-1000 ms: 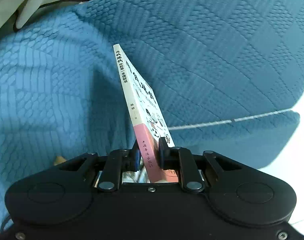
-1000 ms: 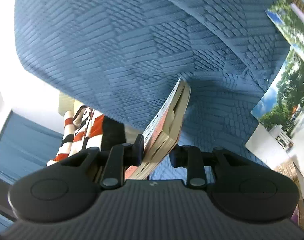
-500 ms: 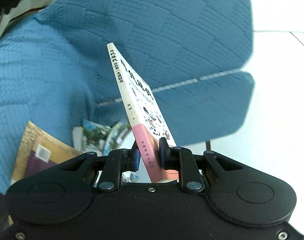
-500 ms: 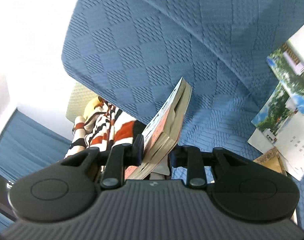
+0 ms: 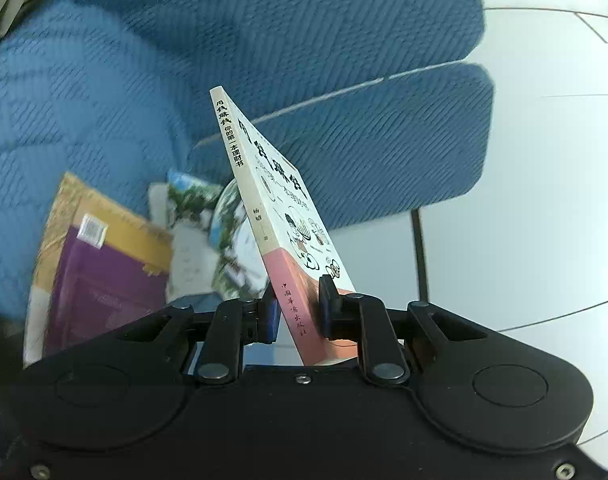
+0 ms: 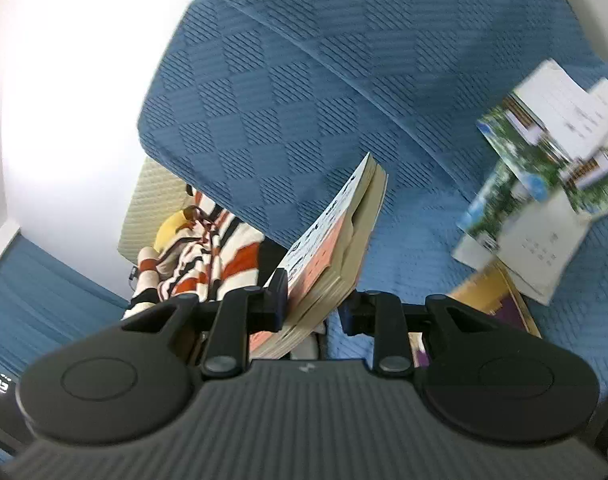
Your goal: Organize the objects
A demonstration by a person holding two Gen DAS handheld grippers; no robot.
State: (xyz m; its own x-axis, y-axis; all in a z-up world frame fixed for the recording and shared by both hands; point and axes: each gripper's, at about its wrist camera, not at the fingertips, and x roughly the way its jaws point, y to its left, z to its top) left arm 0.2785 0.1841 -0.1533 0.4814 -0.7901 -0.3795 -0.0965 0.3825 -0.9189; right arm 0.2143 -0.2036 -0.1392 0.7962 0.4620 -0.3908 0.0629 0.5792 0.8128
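Observation:
A white and pink paperback (image 5: 279,204) stands on edge in the left wrist view, spine towards the camera. My left gripper (image 5: 297,308) is shut on its pink lower end, above a blue sofa seat (image 5: 83,100). In the right wrist view a thick book (image 6: 340,232) with a white and pink cover shows its page edges, slightly splayed. My right gripper (image 6: 312,304) is shut on its near end. Whether both views show one book, I cannot tell. Each view shows only its own gripper.
A purple and yellow book (image 5: 99,276) and landscape-photo brochures (image 5: 191,208) lie on the seat; the brochures (image 6: 536,184) also show at the right. A striped soft toy (image 6: 207,256) and cream cushion (image 6: 151,200) sit beyond the sofa arm. White tiled floor (image 5: 544,160) lies right.
Both grippers have risen and drawn back from the sofa with their books still gripped. The loose books, brochures, floor and striped toy have come further into view.

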